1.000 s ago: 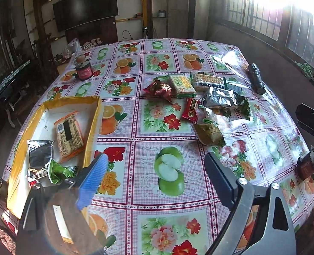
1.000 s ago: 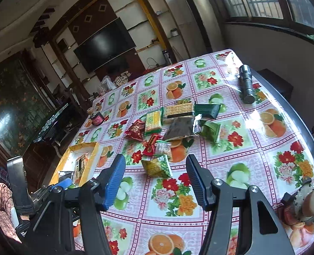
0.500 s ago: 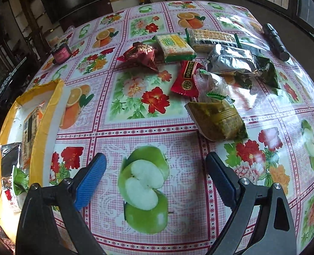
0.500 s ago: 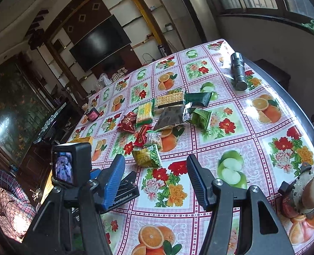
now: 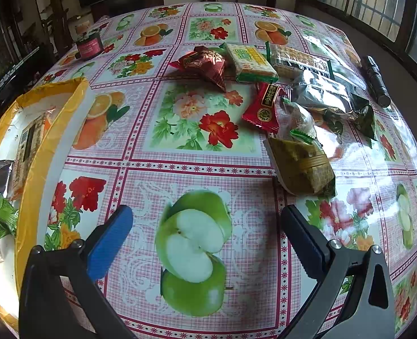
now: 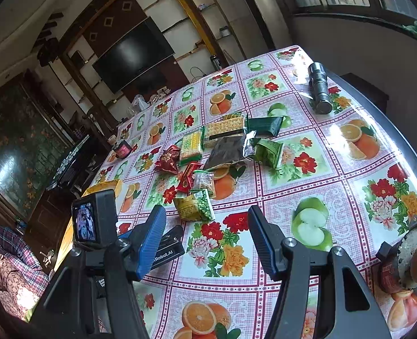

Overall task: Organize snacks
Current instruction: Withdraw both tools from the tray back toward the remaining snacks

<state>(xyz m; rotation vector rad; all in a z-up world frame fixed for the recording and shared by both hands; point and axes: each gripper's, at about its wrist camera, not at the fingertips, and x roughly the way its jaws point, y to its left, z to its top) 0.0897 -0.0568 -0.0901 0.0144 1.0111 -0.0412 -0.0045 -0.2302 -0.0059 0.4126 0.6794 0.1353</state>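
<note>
Tongs, left (image 5: pixel 205 226): wide open, nothing held. I've swung them off the yellow tray and forward over the tabletop in the last second; they now hang low above the printed green apple, with the snack pile just ahead and to the right.
Tongs, right (image 6: pixel 207 233): wide open, empty, parked high over the near edge. View barely shifted, so I read this arm as idle.
Tabletop (image 5: pixel 180 155): fruit-and-flower cloth; the pile has not moved between frames.
Tray (image 5: pixel 50 130): yellow-rimmed, at far left of the left view. Already holds a flat orange-and-white pack (image 5: pixel 27 147), a silver pack and a small green one. So the drop-off looks done and I'm on the return leg.
Snack pile (image 5: pixel 279 90): loose cluster mid-table, well apart from the tray. Silver foil bag (image 5: pixel 321 93), cracker packs, red wrappers, several green ones.
Next target, my guess: olive-green pack (image 5: pixel 304 166), nearest the left tongs and just right of their line. Needs a small shift right before closing.
Risk: a clear-wrapped snack (image 5: pixel 296 118) touches its far end and could drag along.
Not snacks: torch (image 5: pixel 376 80) at the right edge, small dark jar (image 5: pixel 89 46) far left. Leaving both.
Progress: early; most of the pile is still outside the tray.
</note>
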